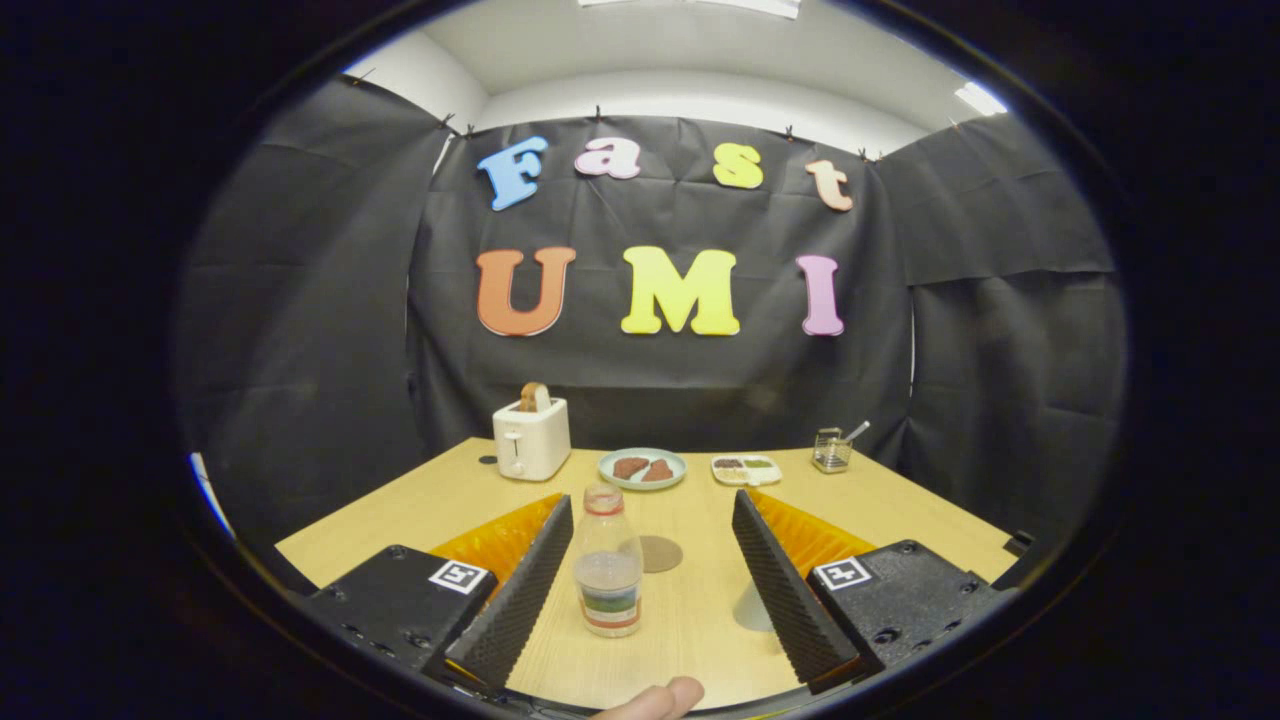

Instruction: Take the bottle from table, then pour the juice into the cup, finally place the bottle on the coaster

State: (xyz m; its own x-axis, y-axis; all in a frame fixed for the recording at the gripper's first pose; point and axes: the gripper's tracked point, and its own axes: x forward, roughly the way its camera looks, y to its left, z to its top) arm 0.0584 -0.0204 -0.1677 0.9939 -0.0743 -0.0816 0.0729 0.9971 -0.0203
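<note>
Fingers [650, 590] spread wide; bottle [607, 575] upright between them, untouched; bare table [690, 610] right of it.

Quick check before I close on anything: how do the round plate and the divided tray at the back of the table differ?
The plate is round and pale blue-green, holding two brown pieces; the tray is white, oblong and split into compartments with small portions. The plate sits nearer the toaster, the tray nearer the wire holder. Both lie flat beyond the bottle, which stands between the open gripper fingers.
</note>
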